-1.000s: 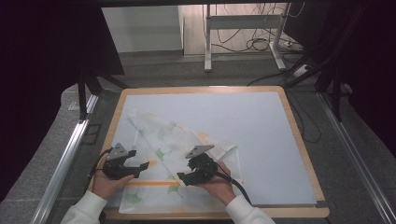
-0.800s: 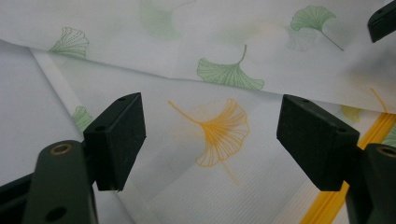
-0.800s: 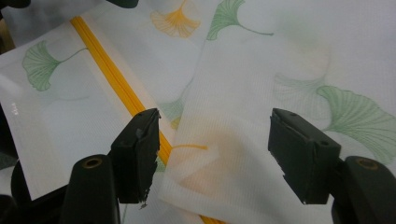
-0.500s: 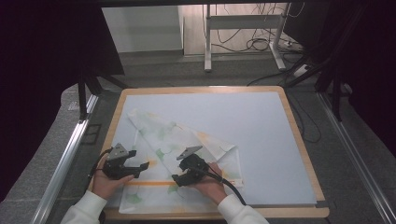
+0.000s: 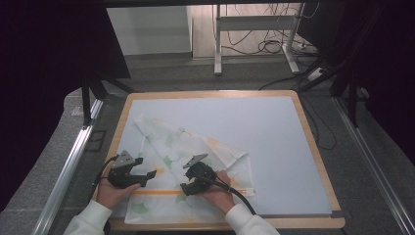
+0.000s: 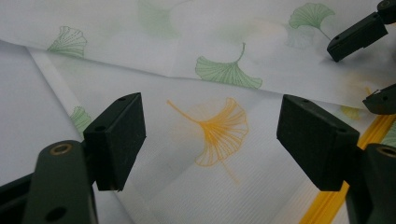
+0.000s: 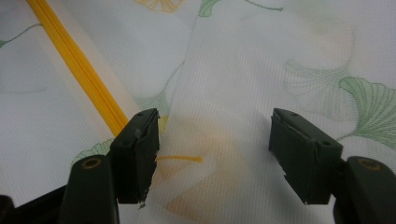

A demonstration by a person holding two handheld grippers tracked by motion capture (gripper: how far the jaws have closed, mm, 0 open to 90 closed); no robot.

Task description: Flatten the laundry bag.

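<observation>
Cloth (image 5: 195, 161), white and thin with green and orange ginkgo leaves and an orange stripe (image 5: 161, 192), lies partly folded on the near left part of the worktop (image 5: 274, 137), one corner reaching toward the far left and a folded flap lying over its middle. Both hands come in from the near edge. The left tongs (image 5: 147, 177) sit at the cloth's near left side, just above the stripe, with the jaws spread wide; in the left gripper view their pads (image 6: 116, 135) stand well apart over an orange leaf print (image 6: 217, 130), pressing on nothing. The right tongs (image 5: 188, 188) are low over the cloth near its middle, close to the stripe, also spread wide. In the right gripper view the right tongs (image 7: 215, 154) straddle the edge of a folded layer, with the orange stripe running just beside one pad (image 7: 135, 149); the pads do not squeeze the fabric. The two tongs are near each other, the right jaw tips showing at the upper right of the left gripper view.
</observation>
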